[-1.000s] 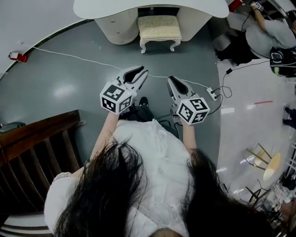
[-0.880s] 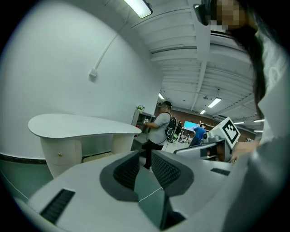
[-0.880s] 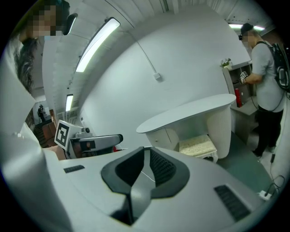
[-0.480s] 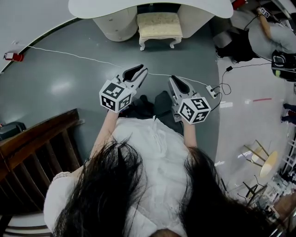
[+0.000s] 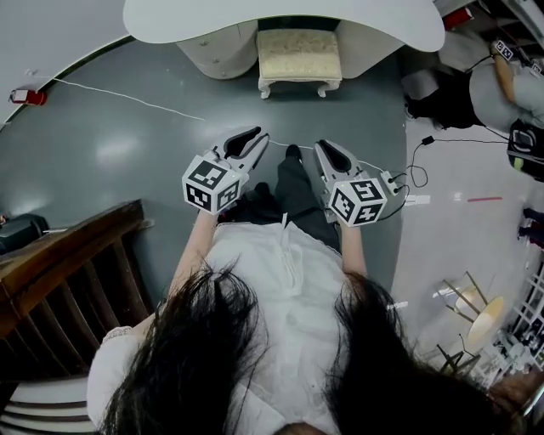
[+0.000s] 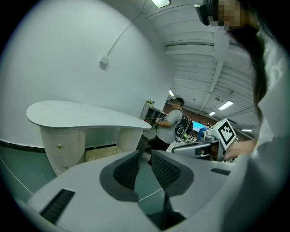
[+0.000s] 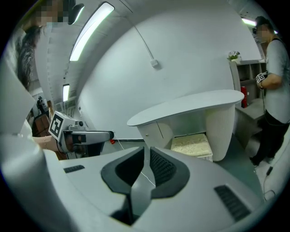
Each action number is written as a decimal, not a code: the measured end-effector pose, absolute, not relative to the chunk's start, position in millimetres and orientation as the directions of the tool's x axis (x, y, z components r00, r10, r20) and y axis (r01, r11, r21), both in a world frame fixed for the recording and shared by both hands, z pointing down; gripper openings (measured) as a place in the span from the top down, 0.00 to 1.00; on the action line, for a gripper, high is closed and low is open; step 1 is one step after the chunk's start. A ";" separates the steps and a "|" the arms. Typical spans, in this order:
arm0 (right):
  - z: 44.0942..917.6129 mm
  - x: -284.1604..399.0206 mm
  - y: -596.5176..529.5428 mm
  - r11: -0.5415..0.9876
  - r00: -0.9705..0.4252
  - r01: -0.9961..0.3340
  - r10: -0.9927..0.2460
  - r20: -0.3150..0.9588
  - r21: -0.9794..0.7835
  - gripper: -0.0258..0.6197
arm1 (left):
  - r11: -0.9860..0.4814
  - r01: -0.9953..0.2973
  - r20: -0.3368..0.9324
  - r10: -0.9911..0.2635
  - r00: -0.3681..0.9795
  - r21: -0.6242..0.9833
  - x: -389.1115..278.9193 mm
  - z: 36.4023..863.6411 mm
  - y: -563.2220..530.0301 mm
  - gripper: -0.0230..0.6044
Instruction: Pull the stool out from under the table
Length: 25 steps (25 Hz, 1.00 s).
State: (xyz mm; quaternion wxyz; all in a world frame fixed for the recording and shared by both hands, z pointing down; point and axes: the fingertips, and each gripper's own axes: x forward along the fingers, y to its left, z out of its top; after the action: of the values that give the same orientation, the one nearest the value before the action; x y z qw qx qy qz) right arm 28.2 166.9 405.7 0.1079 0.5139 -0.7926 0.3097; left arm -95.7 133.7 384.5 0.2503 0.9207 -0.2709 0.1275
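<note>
squarely under table [image 5: 187,21], stool [image 5: 299,53] sits — long side crosswise (front legs outward).

The stool [image 5: 299,55] has a cream, faintly patterned cushion on white legs. The table [image 5: 204,17] is white over cream pedestals. The floor [image 5: 102,144] is glossy grey-green. The left gripper [image 5: 257,134] and right gripper [image 5: 322,147] are white, with black ribbed pads and black-and-white marker cubes.
</note>
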 end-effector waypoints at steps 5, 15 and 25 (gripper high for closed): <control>435.4 53.7 127.3 0.292 -0.466 -0.878 -0.708 0.531 -0.380 0.88 | -0.708 -0.574 0.416 -0.414 0.809 0.411 -74.5 410.7 100.3 0.84; 538.9 108.4 52.8 0.307 -0.457 -0.889 -0.643 0.614 -0.341 0.88 | -0.615 -0.658 0.488 -0.454 0.746 0.434 -73.8 500.0 14.3 0.84; 680.1 176.8 -9.5 0.219 -0.438 -0.896 -0.584 0.684 -0.387 0.88 | -0.576 -0.658 0.538 -0.396 0.744 0.486 -56.5 621.5 -62.4 0.84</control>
State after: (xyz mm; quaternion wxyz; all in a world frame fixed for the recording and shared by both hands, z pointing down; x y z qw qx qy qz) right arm 176.8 -9.5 680.1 0.2013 0.4903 -0.7543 0.3875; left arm -56.5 -62.4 621.5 0.3460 0.8673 -0.3038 0.1888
